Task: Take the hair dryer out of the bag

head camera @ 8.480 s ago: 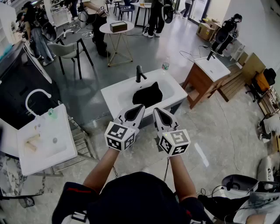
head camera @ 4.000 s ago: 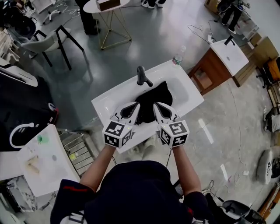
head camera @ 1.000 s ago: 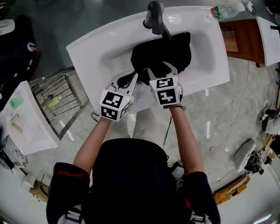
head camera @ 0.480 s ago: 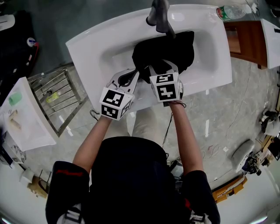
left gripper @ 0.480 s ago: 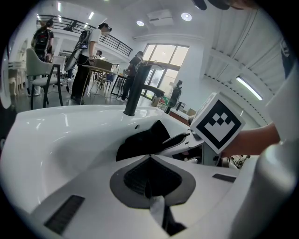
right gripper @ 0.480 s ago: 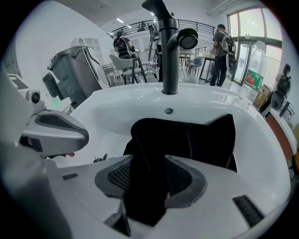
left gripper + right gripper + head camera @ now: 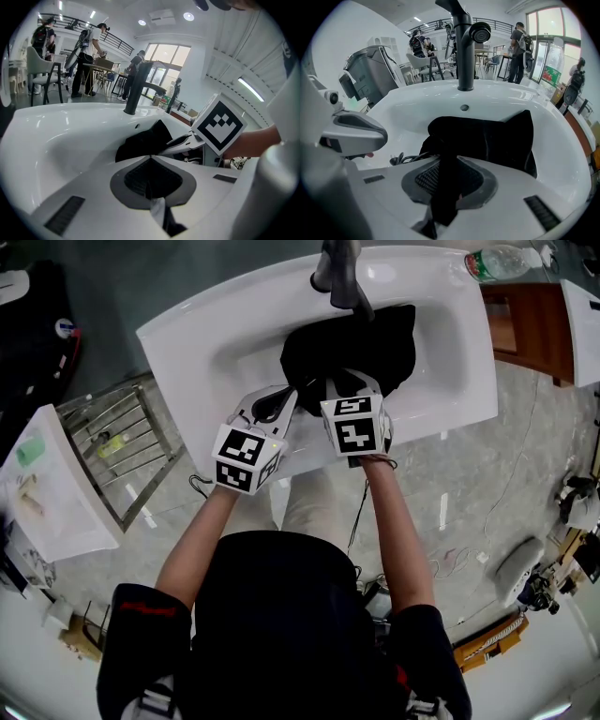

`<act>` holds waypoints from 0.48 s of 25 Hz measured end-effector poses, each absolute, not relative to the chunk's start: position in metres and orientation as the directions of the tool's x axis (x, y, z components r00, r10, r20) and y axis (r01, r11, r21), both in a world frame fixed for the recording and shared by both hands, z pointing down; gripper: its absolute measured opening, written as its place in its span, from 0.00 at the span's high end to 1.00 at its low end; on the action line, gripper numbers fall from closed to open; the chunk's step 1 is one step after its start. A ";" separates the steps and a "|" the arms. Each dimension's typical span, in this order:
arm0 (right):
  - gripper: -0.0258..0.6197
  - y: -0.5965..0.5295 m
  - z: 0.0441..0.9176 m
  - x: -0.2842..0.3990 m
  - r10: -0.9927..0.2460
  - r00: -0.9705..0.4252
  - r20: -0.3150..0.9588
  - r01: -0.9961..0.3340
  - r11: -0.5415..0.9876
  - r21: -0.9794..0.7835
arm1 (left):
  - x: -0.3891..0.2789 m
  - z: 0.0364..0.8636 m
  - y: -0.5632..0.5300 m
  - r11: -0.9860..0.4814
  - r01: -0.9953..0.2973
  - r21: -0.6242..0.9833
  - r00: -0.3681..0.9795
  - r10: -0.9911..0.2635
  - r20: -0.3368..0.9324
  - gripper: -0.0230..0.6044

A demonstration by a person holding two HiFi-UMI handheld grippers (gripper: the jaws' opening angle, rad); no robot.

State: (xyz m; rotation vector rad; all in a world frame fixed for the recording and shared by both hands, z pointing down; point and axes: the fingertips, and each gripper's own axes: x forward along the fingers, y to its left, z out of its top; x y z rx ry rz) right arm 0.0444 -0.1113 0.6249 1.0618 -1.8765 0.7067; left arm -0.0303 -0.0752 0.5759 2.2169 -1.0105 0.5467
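Bag (image 7: 380, 334) of black cloth lies in the white sink (image 7: 187, 343), tap (image 7: 339, 273) at its 12 o'clock. At the bag's 6 o'clock the right gripper (image 7: 349, 379) has just been closing its fingers and pinches the cloth. Just beside it at 9 o'clock, the left gripper (image 7: 291, 393) has its fingers pressed together. A cord (image 7: 401, 158) pokes out of the bag; the hair dryer itself is hidden.

Stepped up to the washbasin (image 7: 187, 343); just closed jaws of right gripper (image 7: 448, 158) on black bag (image 7: 492, 136) fabric between them.
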 end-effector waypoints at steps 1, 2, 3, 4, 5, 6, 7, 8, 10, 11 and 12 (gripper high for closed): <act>0.82 -0.112 0.625 0.045 -0.398 -0.280 0.874 -0.876 0.478 -0.063 | -0.031 0.577 -0.076 -0.502 -0.781 0.371 0.615 -0.517 0.595 0.95; 0.83 -0.112 0.626 0.045 -0.398 -0.278 0.874 -0.876 0.478 -0.061 | -0.033 0.577 -0.077 -0.497 -0.785 0.369 0.610 -0.521 0.596 0.95; 0.84 -0.112 0.626 0.045 -0.399 -0.277 0.874 -0.876 0.479 -0.059 | -0.034 0.578 -0.078 -0.491 -0.788 0.371 0.608 -0.525 0.596 0.95; 0.85 -0.112 0.626 0.045 -0.400 -0.276 0.874 -0.875 0.480 -0.057 | -0.034 0.577 -0.079 -0.486 -0.788 0.378 0.609 -0.526 0.594 0.95; 0.85 -0.113 0.627 0.045 -0.402 -0.275 0.873 -0.875 0.481 -0.055 | -0.033 0.577 -0.079 -0.486 -0.784 0.385 0.615 -0.522 0.591 0.95; 0.86 -0.113 0.627 0.045 -0.403 -0.275 0.873 -0.876 0.480 -0.054 | -0.031 0.577 -0.078 -0.493 -0.779 0.388 0.620 -0.518 0.589 0.95; 0.86 -0.113 0.628 0.045 -0.403 -0.274 0.873 -0.877 0.478 -0.055 | -0.029 0.577 -0.077 -0.500 -0.775 0.385 0.624 -0.514 0.588 0.95; 0.86 -0.113 0.628 0.045 -0.403 -0.274 0.873 -0.877 0.477 -0.055 | -0.027 0.577 -0.076 -0.506 -0.773 0.384 0.627 -0.511 0.588 0.95; 0.87 -0.113 0.628 0.045 -0.402 -0.275 0.873 -0.878 0.475 -0.058 | -0.024 0.578 -0.076 -0.506 -0.768 0.393 0.633 -0.507 0.585 0.95; 0.87 -0.113 0.628 0.045 -0.402 -0.277 0.873 -0.877 0.477 -0.059 | -0.023 0.578 -0.076 -0.504 -0.766 0.399 0.636 -0.506 0.582 0.95; 0.87 -0.113 0.628 0.044 -0.403 -0.278 0.872 -0.876 0.479 -0.058 | -0.022 0.578 -0.076 -0.503 -0.765 0.404 0.639 -0.505 0.581 0.95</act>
